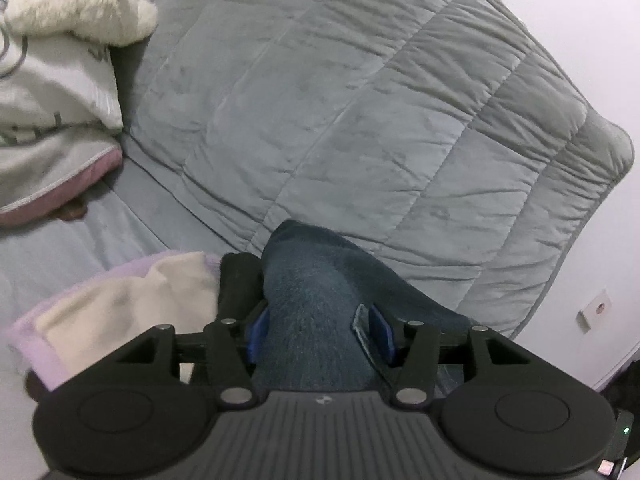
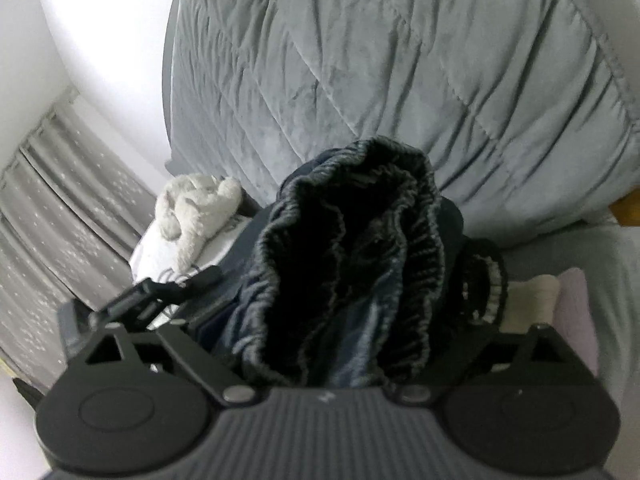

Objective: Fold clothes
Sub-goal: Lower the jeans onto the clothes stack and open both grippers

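Dark blue garment bunched between both your claws over the bed.
Your left claw (image 1: 320,320) pinches the dark blue garment (image 1: 316,296); your right claw (image 2: 340,292) stands spread wide, its elastic waistband (image 2: 352,216) loose between, above the grey quilt (image 1: 340,100).

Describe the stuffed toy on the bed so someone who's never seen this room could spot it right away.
Start at the grey quilt covering the bed. At its head end lies a white pillow, and the toy sprawls on top. It is the only fluffy, cream-white thing there; the pillow under it is smooth.
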`<action>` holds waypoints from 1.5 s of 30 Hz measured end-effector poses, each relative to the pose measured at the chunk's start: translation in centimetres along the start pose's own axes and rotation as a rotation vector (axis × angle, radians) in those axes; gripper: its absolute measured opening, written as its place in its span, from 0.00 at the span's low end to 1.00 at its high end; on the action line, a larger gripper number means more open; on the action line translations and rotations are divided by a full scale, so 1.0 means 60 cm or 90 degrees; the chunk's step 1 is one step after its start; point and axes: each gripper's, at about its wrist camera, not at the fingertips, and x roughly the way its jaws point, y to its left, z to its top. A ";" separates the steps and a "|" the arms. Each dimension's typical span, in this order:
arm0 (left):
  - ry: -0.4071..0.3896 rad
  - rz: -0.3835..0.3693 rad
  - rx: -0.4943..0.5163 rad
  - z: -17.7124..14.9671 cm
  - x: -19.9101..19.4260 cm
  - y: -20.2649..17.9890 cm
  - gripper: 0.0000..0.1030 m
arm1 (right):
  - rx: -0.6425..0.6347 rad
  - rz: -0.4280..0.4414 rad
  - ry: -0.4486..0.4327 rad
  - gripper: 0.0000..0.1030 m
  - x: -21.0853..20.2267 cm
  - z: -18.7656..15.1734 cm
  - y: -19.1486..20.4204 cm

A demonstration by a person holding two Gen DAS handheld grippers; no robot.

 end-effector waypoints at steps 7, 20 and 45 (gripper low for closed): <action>-0.072 -0.003 0.007 0.016 -0.055 -0.023 0.49 | -0.051 -0.035 -0.061 1.00 -0.070 0.019 0.012; -0.092 0.029 0.115 -0.053 -0.008 -0.059 0.40 | -0.323 -0.124 -0.222 0.74 -0.039 0.003 0.117; -0.078 0.253 0.249 -0.165 -0.089 -0.182 0.63 | -0.282 -0.199 -0.202 1.00 -0.097 -0.118 0.130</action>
